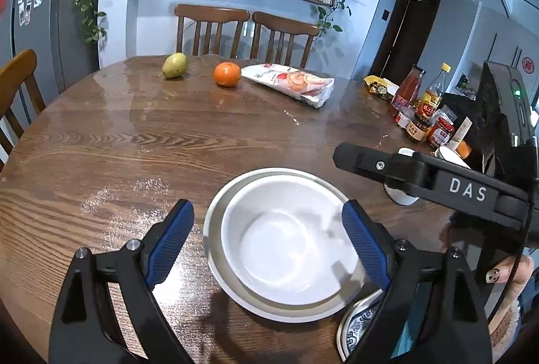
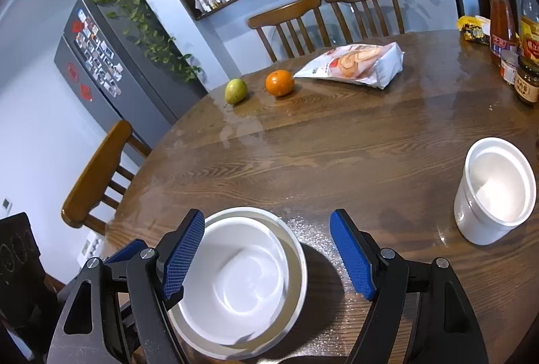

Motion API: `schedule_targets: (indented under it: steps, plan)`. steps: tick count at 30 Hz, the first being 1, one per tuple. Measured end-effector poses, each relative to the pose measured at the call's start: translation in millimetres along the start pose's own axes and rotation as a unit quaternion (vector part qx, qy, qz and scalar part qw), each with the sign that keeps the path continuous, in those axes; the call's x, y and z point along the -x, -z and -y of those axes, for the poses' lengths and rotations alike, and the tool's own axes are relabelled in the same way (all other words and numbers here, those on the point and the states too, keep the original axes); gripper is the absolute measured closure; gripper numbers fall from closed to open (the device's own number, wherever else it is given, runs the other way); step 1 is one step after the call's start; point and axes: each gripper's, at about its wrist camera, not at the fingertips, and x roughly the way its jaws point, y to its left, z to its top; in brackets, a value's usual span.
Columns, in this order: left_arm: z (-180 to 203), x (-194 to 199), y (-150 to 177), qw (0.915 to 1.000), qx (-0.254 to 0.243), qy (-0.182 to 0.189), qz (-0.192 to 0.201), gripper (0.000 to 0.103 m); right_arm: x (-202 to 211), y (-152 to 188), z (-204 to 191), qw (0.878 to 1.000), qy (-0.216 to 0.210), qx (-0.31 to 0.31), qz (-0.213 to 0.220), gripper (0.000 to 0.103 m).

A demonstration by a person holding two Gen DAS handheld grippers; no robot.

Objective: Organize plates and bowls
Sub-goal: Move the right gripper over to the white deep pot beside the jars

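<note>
While the round wooden table (image 1: 141, 141) is filling most of both views, the nested stack is sitting near its front edge: a white bowl (image 1: 286, 242) is resting inside a wider, shallow metal-looking bowl (image 1: 215, 263). Seen from the left wrist, the stack is lying at about 6 o'clock, and a blue-patterned plate (image 1: 357, 327) is peeking out at 5 o'clock, just beside it. A white cup (image 2: 493, 192) is standing well apart, at 3 o'clock in the right wrist view. At 12 o'clock a snack bag (image 1: 293, 83), an orange (image 1: 227, 73) and a pear (image 1: 174, 65) are lying far back. The left gripper (image 1: 269, 239) is hovering over the white bowl with its tongs spread apart, holding nothing; the right gripper (image 2: 267, 254) is likewise gaping wide, one pad over the stack's rim, clamped on nothing. Judging by the gloss, the white bowl is probably ceramic: stiff, fairly heavy, slippery and breakable, so pinching its rim wall between the ribbed pads is looking like the safest hold.
</note>
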Motion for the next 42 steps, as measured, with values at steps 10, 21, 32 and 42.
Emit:
schedule_targets:
  steps: [10,21,32,42]
  plan:
    - [-3,3,-1,0.9999,0.01,0.004,0.005,0.014,-1,-1,2,1.0,0.005,0.001,-0.002,0.025]
    - [2,-4,0,0.9998,-0.006,-0.017,-0.002,0.013,1,0,2,1.0,0.007,0.003,0.003,0.024]
    - [0,-11,1,0.9997,0.0,-0.018,-0.013,0.013,3,-5,11,0.999,0.028,-0.01,0.016,0.024]
    - [-1,-9,2,0.9998,0.001,-0.015,-0.016,0.013,0,-5,11,0.999,0.042,-0.006,0.014,0.024]
